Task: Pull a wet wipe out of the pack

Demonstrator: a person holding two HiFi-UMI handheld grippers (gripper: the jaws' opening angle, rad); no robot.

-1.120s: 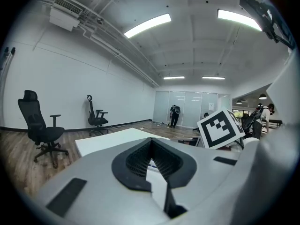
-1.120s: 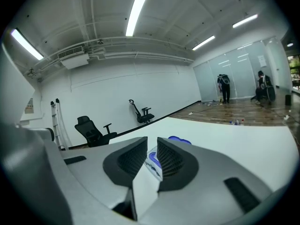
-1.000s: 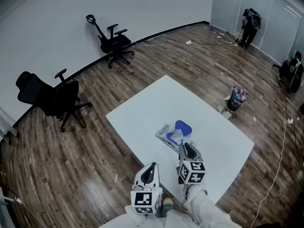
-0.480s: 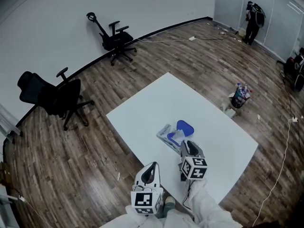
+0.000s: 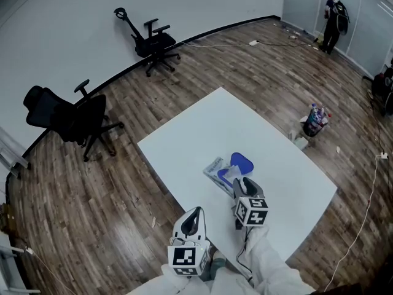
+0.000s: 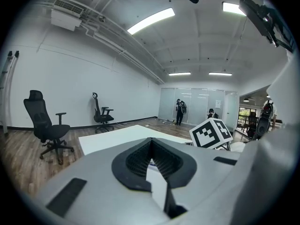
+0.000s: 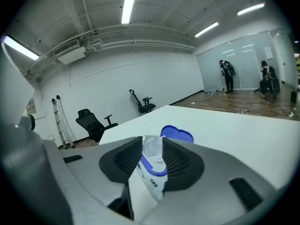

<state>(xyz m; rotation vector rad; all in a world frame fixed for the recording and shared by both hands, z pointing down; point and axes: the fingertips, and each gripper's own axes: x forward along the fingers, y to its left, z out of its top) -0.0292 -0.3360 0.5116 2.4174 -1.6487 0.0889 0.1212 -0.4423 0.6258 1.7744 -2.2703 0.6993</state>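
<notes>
The wet wipe pack [image 5: 215, 170] lies on the white table [image 5: 196, 134] with its blue lid [image 5: 242, 162] flipped open. A white wipe tuft [image 5: 231, 175] sticks up from its opening. My right gripper [image 5: 242, 183] is at the pack's near side. In the right gripper view its jaws have just been opening, and the right gripper [image 7: 152, 148] is open with the wipe tuft [image 7: 153, 150] standing between the pads; the pack [image 7: 153, 183] and lid [image 7: 177, 134] show beyond. My left gripper [image 5: 194, 212] hangs off the table's near edge, shut and empty, and the left gripper [image 6: 151, 143] points across the table [image 6: 112, 136].
Two black office chairs [image 5: 78, 118] [image 5: 156, 44] stand on the wood floor to the left and far left. A bucket of bottles [image 5: 315, 120] sits on the floor right of the table. A person [image 5: 335, 12] stands by the far glass wall. A cable [image 5: 367, 189] runs along the right.
My right gripper has dropped and come slightly forward onto the pack, so the wipe tuft is now between its jaws. The left gripper has kept its place.
</notes>
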